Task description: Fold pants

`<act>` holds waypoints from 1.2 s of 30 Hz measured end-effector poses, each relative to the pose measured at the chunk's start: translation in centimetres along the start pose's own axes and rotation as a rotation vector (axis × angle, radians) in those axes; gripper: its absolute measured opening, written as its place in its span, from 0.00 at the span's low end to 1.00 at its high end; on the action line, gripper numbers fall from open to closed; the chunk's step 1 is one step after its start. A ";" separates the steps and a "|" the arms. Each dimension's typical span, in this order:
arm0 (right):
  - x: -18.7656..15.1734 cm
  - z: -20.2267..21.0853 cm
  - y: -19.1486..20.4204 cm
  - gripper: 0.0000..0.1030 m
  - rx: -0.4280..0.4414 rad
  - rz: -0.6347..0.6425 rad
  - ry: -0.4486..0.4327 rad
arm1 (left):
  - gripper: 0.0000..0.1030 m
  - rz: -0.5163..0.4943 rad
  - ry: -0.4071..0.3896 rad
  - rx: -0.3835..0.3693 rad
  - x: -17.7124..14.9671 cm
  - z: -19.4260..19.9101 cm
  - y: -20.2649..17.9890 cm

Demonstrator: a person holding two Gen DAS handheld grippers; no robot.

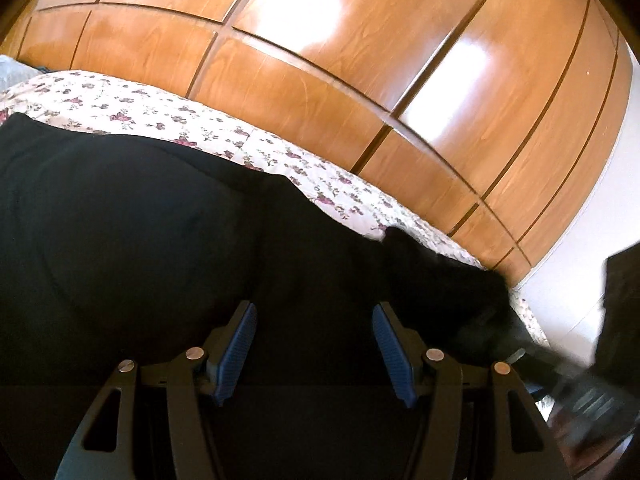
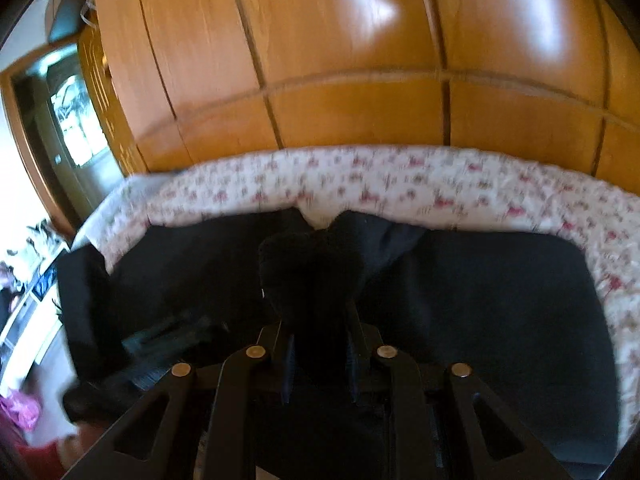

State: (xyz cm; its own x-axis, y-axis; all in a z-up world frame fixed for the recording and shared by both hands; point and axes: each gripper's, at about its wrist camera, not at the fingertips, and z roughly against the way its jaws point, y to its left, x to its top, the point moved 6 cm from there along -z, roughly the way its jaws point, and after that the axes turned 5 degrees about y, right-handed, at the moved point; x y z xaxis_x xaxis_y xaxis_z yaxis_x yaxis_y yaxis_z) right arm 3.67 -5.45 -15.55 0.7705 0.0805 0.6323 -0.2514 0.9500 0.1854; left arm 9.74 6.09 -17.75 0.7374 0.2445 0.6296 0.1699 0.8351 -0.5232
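Black pants (image 1: 140, 220) lie spread on a floral bedspread (image 1: 168, 120). My left gripper (image 1: 314, 320) is open just above the black cloth, its blue pads (image 1: 240, 344) apart with nothing between them. My right gripper (image 2: 320, 332) is shut on a bunched fold of the pants (image 2: 312, 272), which rises in a dark lump between the fingers. The rest of the pants (image 2: 480, 300) lie flat to the right on the bedspread (image 2: 440, 188). The right gripper shows blurred at the lower right of the left wrist view (image 1: 560, 376).
A glossy wooden wardrobe (image 1: 360, 60) stands right behind the bed and fills the back of both views (image 2: 360, 60). A doorway (image 2: 68, 120) and a cluttered white shelf (image 2: 28, 280) are at the left. The bed edge drops off at the right (image 1: 532, 320).
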 end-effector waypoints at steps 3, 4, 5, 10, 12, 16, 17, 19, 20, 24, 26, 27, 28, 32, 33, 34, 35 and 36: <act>-1.9 -2.4 -0.1 0.30 -0.023 0.048 0.095 | 0.59 0.011 0.004 -0.013 0.1 0.0 0.0; -2.2 -2.2 0.0 0.30 -0.021 0.068 0.082 | 0.59 0.018 0.009 -0.019 0.1 0.1 0.0; -2.4 -1.9 0.0 0.33 -0.018 0.083 0.062 | 0.59 0.032 0.014 -0.028 0.3 0.1 0.1; -3.4 2.0 -1.5 0.42 0.146 0.012 0.008 | 0.61 0.193 0.029 -0.143 1.2 0.7 0.0; -4.3 4.2 -3.0 0.42 0.168 -0.024 -0.025 | 0.64 0.245 0.056 -0.207 1.5 0.3 -0.7; -6.5 6.6 -5.1 0.42 0.150 -0.049 0.004 | 0.65 0.269 0.135 -0.270 1.6 -1.5 -2.6; -7.1 7.0 -5.7 0.40 0.129 -0.054 0.015 | 0.65 0.267 0.159 -0.268 1.6 -2.2 -3.2; -8.1 7.7 -6.9 0.32 0.086 -0.073 0.026 | 0.65 0.255 0.191 -0.254 1.6 -3.2 -4.0; -8.3 7.9 -7.3 0.27 0.073 -0.084 0.032 | 0.65 0.247 0.208 -0.237 1.5 -3.7 -4.5; -9.4 7.7 -10.0 0.17 0.019 -0.194 0.033 | 0.61 0.195 0.249 -0.165 1.1 -5.3 -5.5; -9.4 7.4 -11.0 0.15 0.017 -0.258 0.019 | 0.29 0.151 0.268 -0.137 0.8 -5.8 -6.1; -9.4 7.6 -11.5 0.15 0.018 -0.287 0.005 | 0.25 0.138 0.282 -0.125 0.7 -5.9 -6.0; -9.2 7.5 -11.7 0.13 0.000 -0.302 -0.003 | 0.23 0.128 0.296 -0.122 0.4 -5.8 -6.1; -8.6 7.0 -12.7 0.02 -0.078 -0.320 0.008 | 0.20 0.134 0.211 -0.190 2.1 -2.6 -6.7; -8.6 7.1 -13.1 0.01 -0.085 -0.330 0.009 | 0.20 0.130 0.184 -0.203 2.7 -1.3 -6.8; -8.5 7.3 -13.4 0.00 -0.090 -0.336 0.011 | 0.19 0.129 0.170 -0.210 3.1 -0.6 -6.9; -8.6 7.5 -13.7 0.00 -0.091 -0.339 0.014 | 0.19 0.129 0.165 -0.213 3.4 0.0 -6.9; -8.6 7.5 -13.9 0.00 -0.083 -0.338 0.022 | 0.19 0.127 0.166 -0.210 3.5 0.6 -6.8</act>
State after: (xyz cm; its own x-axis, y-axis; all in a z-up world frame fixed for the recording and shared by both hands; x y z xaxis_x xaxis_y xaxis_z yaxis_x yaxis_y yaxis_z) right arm -3.84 -21.58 -17.90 0.8150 -0.2370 0.5288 0.0681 0.9454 0.3186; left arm 10.75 1.59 -11.67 0.8555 0.2416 0.4579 0.1886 0.6783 -0.7102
